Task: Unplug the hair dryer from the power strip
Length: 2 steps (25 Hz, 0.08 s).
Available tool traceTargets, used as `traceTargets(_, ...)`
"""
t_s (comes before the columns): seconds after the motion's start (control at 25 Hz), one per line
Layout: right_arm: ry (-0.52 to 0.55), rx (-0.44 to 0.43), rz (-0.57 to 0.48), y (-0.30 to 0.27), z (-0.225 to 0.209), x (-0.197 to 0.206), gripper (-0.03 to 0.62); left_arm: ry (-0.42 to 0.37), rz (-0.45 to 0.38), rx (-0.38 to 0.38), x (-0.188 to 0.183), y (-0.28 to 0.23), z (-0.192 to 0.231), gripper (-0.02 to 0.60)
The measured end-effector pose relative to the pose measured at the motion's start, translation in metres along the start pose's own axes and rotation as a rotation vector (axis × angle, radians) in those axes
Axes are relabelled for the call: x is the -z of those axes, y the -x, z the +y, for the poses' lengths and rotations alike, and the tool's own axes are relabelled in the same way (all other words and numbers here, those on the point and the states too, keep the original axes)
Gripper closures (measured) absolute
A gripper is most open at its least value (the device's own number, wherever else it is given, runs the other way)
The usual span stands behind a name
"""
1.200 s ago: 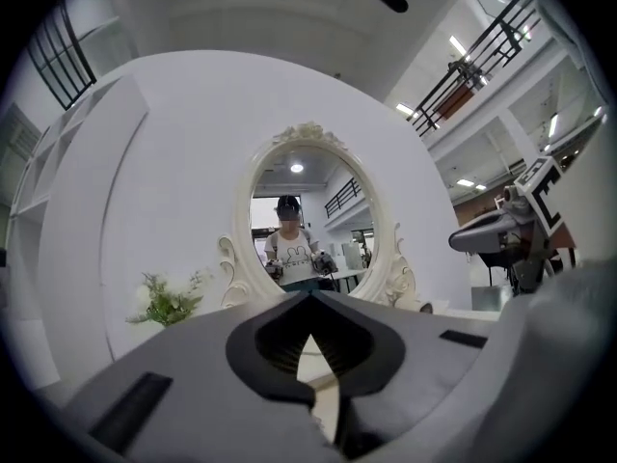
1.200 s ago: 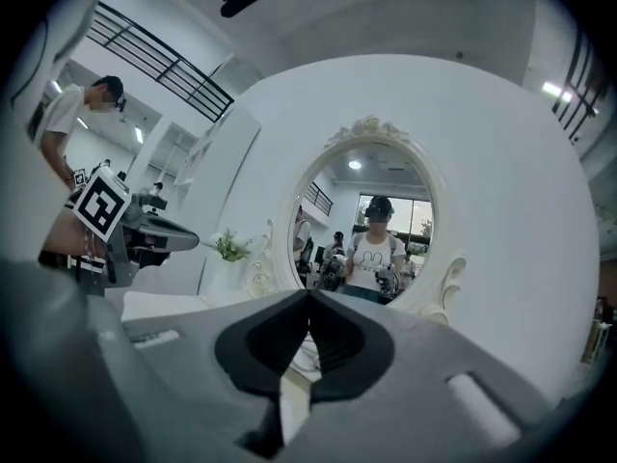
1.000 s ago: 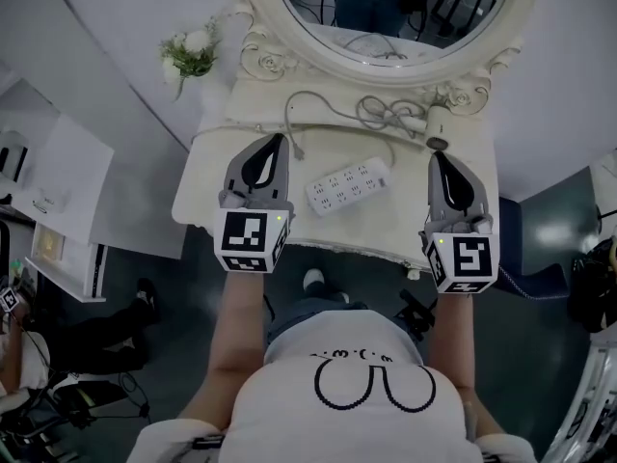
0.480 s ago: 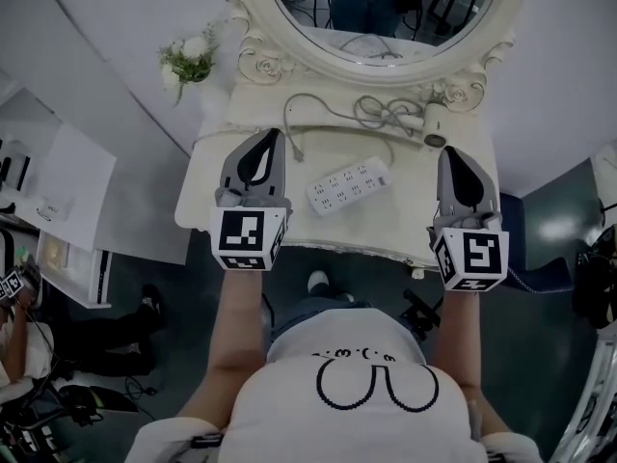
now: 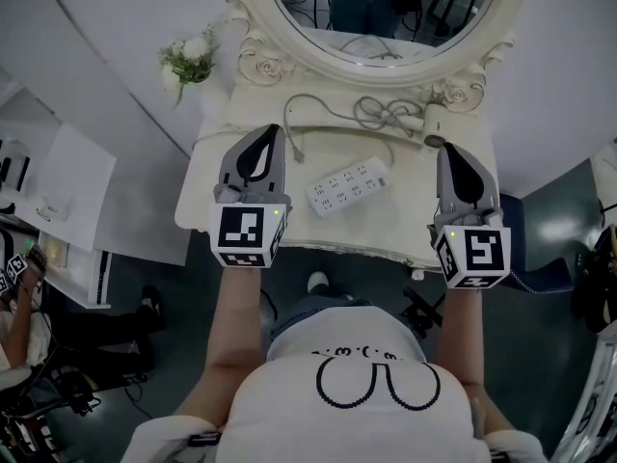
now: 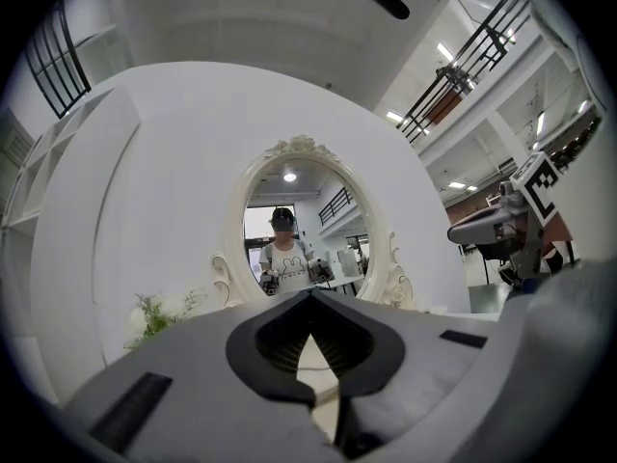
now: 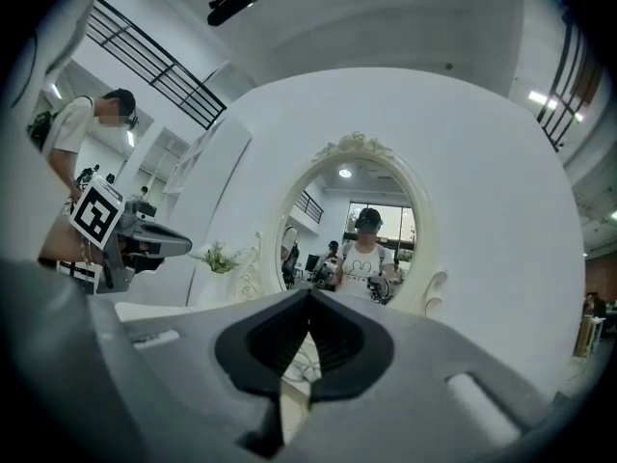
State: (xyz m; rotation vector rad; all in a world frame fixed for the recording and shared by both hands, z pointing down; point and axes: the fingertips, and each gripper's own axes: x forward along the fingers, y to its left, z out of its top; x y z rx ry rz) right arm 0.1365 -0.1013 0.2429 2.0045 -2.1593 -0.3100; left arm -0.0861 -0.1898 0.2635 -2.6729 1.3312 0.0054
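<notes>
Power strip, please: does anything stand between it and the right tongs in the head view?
Nothing visible does. Only bare cream tabletop separates the white rectangular power strip from the shut, empty right tongs. The tangled grey cord lies farther back.

Here's a short-sleeved white T-shirt (image 5: pixel 280 394) with a black outline print. The tapered grey left gripper (image 5: pixel 274 131) and matching right gripper (image 5: pixel 442 149) are black-padded inside. Each carries a black-and-white square-marker cube (image 5: pixel 249 237) with a tiny green light.
</notes>
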Motion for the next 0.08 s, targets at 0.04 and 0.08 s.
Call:
traceTargets(0.04, 0.000, -0.003, -0.001, -0.0006, 0.0002, 0.0002, 0.597, 0.000, 0.001, -0.001, 0.0006, -0.0004, 0.0000, 0.584)
traceTargets(0.08, 0.000, -0.006, -0.001, -0.0012, 0.0004, 0.0005, 0.597, -0.001, 0.002, -0.002, 0.0012, -0.0009, -0.0001, 0.584)
